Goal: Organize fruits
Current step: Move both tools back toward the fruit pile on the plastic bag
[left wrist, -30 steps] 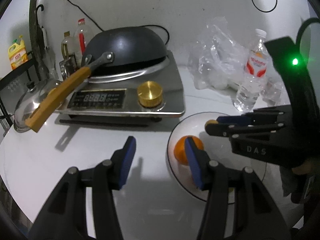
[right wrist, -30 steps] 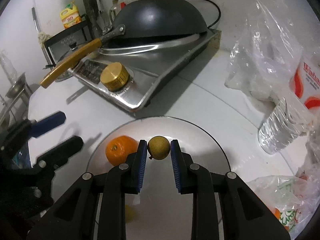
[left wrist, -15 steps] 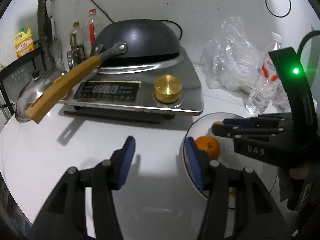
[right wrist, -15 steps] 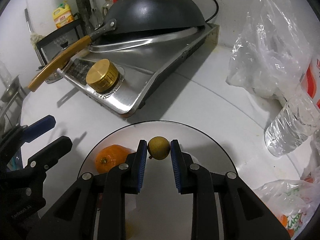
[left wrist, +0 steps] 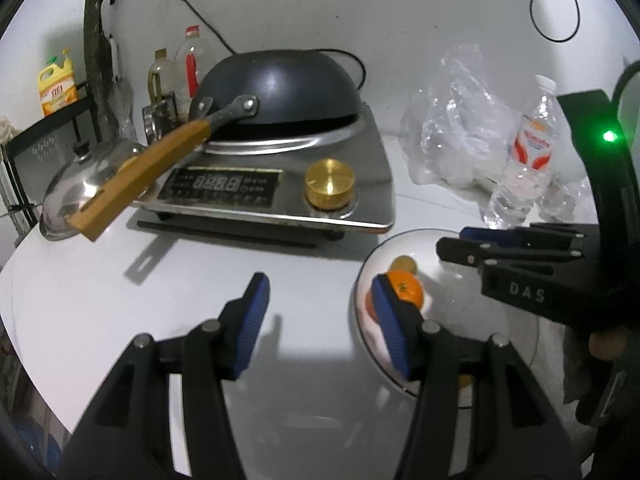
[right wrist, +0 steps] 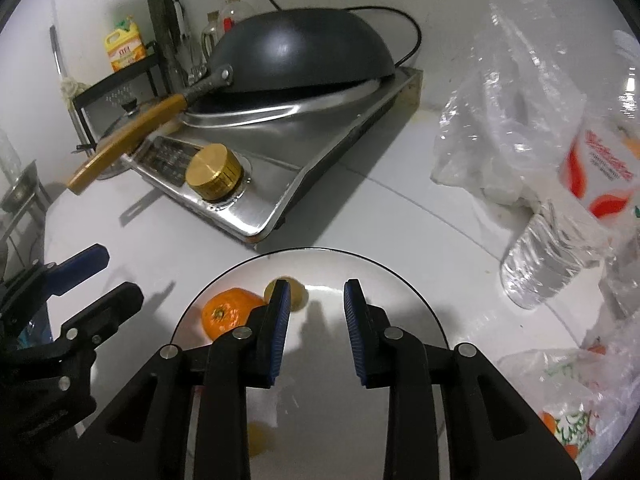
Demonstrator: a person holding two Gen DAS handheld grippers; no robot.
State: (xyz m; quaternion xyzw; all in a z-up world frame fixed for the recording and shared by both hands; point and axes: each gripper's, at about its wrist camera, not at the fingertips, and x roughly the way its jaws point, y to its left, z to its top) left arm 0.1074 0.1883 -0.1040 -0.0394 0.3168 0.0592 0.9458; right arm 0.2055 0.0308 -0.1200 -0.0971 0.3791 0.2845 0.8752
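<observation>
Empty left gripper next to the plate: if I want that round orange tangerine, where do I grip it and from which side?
Take the round orange tangerine across its widest middle, coming from above at the white plate's left rim. Its stem faces you, and the small brownish fruit crowds its right side, so set the left gripper's pads front and back.

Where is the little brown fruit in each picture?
Left wrist view: the little brown fruit lies on the plate, right of centre, just behind the orange.
Right wrist view: low at centre on the plate, half hidden behind the hand-held gripper's left finger, right of the orange.
Shared landmark: the gold knob on the cooker.
</observation>
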